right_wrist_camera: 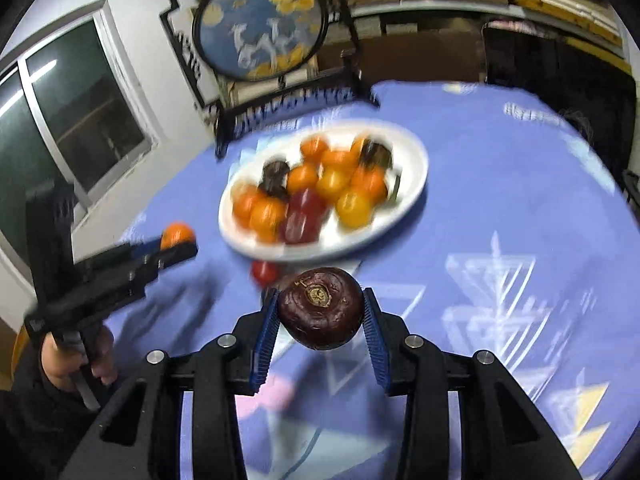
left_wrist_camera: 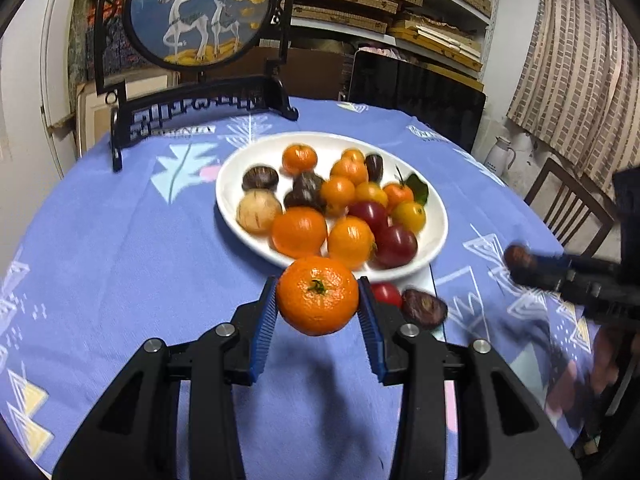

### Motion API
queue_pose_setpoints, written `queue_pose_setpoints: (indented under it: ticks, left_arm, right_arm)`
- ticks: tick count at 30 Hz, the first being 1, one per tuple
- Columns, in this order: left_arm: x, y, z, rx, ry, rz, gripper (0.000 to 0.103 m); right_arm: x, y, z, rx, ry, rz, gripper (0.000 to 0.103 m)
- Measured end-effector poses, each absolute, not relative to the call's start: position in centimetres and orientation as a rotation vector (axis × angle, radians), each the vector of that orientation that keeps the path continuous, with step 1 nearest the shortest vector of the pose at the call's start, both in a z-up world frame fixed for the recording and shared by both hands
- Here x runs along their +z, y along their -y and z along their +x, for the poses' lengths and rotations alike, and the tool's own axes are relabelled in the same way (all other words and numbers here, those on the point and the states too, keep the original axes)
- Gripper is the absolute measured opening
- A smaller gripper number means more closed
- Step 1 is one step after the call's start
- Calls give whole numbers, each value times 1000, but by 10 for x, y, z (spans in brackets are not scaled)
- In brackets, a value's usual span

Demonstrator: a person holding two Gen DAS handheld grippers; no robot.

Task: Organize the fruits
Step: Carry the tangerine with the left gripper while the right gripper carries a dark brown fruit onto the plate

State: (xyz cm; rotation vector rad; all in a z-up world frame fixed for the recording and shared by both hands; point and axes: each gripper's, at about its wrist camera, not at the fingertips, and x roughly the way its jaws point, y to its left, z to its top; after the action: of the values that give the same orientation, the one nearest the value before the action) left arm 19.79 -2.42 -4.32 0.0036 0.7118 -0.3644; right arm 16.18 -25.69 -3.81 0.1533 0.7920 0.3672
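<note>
Above the blue tablecloth point(left_wrist_camera: 120, 248), our left gripper point(left_wrist_camera: 318, 300) clamps a tangerine point(left_wrist_camera: 318, 295); our right gripper point(right_wrist_camera: 320, 308) grips a dark purple fruit point(right_wrist_camera: 320, 306).

Round table under a blue tablecloth point(left_wrist_camera: 120, 240) with pale geometric prints. At its far edge a black-framed round screen point(left_wrist_camera: 200, 12) painted with white deer. Behind it, white shelves point(left_wrist_camera: 400, 12) stacked with flat tan boxes, a dark panel point(left_wrist_camera: 416, 92) leaning below. White wall point(left_wrist_camera: 24, 80) at left, window point(right_wrist_camera: 72, 120) dark. Striped curtain point(left_wrist_camera: 572, 72) at right, wooden chair point(left_wrist_camera: 568, 204) and white jug point(left_wrist_camera: 500, 156) beneath it. Indoor light, dim.
</note>
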Motion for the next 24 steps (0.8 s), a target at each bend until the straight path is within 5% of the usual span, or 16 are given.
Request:
queue_pose_setpoints:
  ticks: [9,17,24]
  left_arm:
    - [14,43,260,-378,-629,33,39]
    - [-17,62,340,-365,-757,10,40]
    - [-18,51,301,-414,-706,3,47]
  right_arm:
    - [15,259,238,382,-686,155,41]
    - [-15,242,315,345,-756,131,43]
    - [-21,244,287,354,-708,123,45]
